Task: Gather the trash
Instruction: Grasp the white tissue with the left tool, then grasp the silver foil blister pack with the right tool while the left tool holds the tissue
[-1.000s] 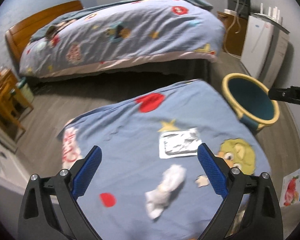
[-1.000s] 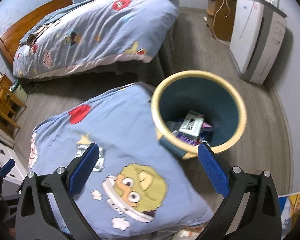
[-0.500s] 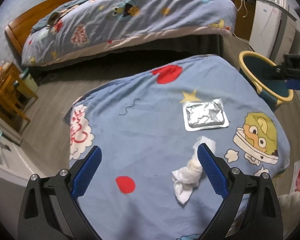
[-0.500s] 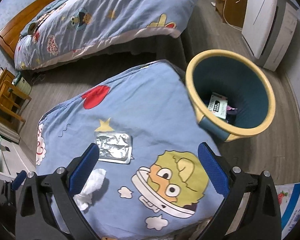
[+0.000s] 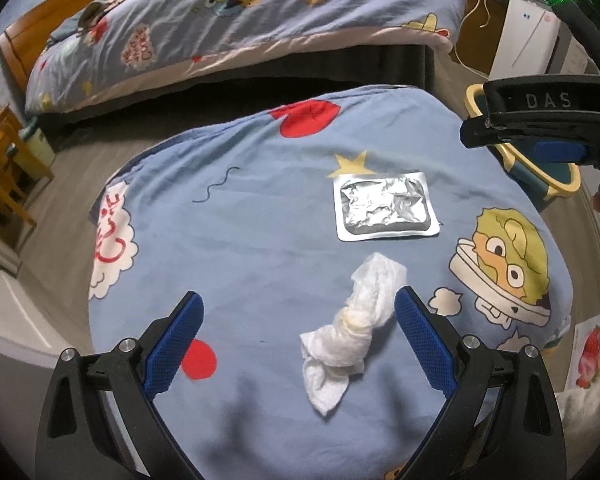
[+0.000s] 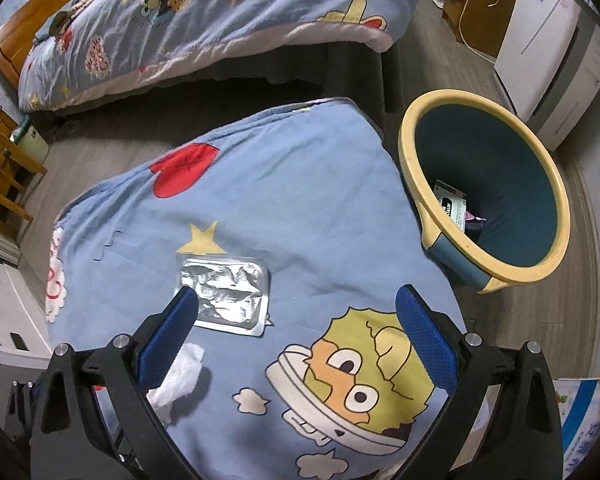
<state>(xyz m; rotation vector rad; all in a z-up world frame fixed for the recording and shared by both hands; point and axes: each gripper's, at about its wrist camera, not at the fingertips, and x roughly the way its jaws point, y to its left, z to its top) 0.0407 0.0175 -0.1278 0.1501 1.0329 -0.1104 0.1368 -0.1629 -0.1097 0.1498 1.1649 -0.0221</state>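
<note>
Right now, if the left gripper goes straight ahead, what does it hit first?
Most likely the crumpled tissue, which lies between the open jaws of the left gripper, toward the right one, on the blue quilt. The foil blister pack lies beyond. Depth is uncertain.

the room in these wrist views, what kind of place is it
Most likely a bedroom in a home. A bed with a wooden headboard carries a cartoon-print duvet, a matching blue cover fills the foreground, and a yellow-rimmed trash bin stands on the wood-look floor.

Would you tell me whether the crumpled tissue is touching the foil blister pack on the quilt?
Apart. The left wrist view shows a strip of blue quilt between the crumpled tissue and the foil blister pack.
</note>
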